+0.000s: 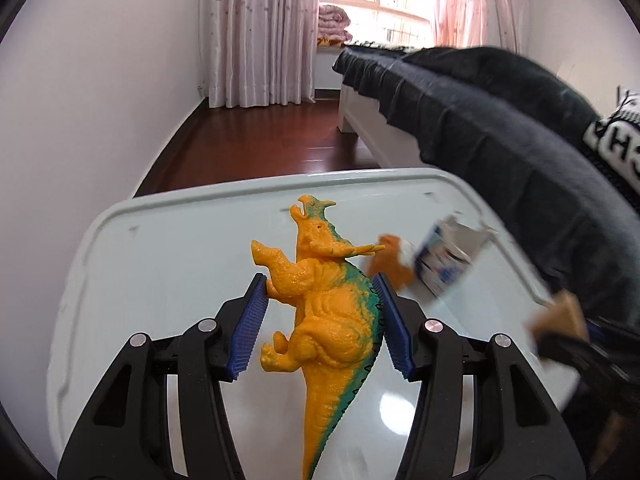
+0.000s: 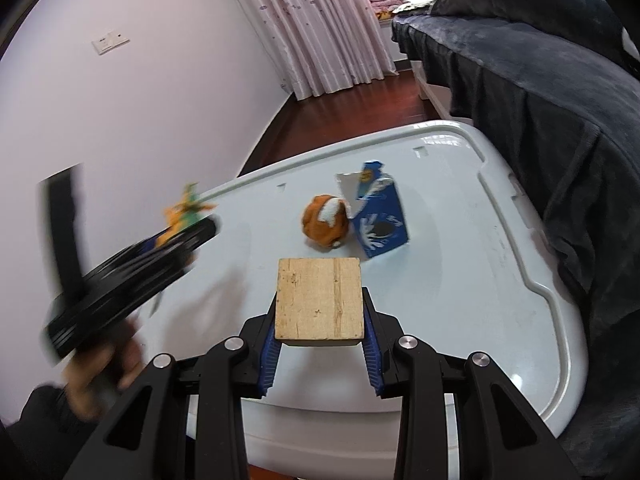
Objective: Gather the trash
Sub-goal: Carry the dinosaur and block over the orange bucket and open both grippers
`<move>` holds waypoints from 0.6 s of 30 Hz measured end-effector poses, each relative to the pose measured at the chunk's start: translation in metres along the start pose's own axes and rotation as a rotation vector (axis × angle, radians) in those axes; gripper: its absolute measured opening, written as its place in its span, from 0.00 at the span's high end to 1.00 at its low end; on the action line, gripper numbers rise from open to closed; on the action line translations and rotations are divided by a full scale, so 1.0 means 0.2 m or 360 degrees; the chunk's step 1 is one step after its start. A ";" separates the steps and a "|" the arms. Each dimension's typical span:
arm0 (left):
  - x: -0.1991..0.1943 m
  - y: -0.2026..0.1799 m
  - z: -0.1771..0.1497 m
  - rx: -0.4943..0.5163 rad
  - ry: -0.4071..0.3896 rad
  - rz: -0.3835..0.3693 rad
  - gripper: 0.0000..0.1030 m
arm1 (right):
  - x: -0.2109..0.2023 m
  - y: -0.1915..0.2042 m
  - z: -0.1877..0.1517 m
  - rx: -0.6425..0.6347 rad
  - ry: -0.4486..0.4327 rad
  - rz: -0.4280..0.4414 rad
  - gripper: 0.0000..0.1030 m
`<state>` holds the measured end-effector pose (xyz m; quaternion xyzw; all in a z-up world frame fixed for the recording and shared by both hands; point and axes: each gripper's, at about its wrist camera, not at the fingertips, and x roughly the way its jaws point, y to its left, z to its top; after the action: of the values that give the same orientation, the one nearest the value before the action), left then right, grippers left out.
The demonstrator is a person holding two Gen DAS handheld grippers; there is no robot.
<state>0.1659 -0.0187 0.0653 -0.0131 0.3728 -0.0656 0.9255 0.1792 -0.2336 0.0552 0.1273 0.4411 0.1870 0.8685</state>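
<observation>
My left gripper (image 1: pixel 320 300) is shut on an orange and green toy dinosaur (image 1: pixel 324 308), held above the pale table (image 1: pixel 160 264). My right gripper (image 2: pixel 320 320) is shut on a square wooden block (image 2: pixel 320 300), held above the table's near edge. An open blue and white milk carton (image 2: pixel 380 220) stands on the table, with an orange and white crumpled ball (image 2: pixel 325 222) touching its left side. Both show blurred in the left wrist view, carton (image 1: pixel 448 260) and ball (image 1: pixel 390 260). The left gripper with the dinosaur (image 2: pixel 184 212) appears blurred at left in the right wrist view.
A bed with a dark blanket (image 1: pixel 500 128) runs along the table's right side. A white wall (image 1: pixel 80 120) is on the left. Dark red wood floor (image 1: pixel 260 136) and pink curtains (image 1: pixel 260 32) lie beyond the table.
</observation>
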 end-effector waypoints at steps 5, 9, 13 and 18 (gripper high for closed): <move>-0.34 0.04 -0.17 -0.0046 -0.0032 0.0049 0.49 | 0.01 0.08 -0.05 -0.0087 0.0007 -0.0007 0.66; -0.53 0.02 -0.31 -0.0034 -0.0039 0.0027 0.49 | -0.04 0.13 -0.12 -0.0157 0.0013 -0.0025 0.66; -0.65 -0.01 -0.47 -0.0032 0.0000 -0.0024 0.49 | -0.14 0.16 -0.25 -0.0172 0.0031 -0.0012 0.66; -0.69 -0.06 -0.63 -0.0059 0.0106 0.0007 0.49 | -0.31 0.22 -0.43 -0.0219 0.0063 -0.0011 0.66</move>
<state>-0.0219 -0.0087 0.0702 -0.0272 0.4045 -0.0573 0.9123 0.0663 -0.2162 0.0660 0.0621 0.4447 0.2165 0.8669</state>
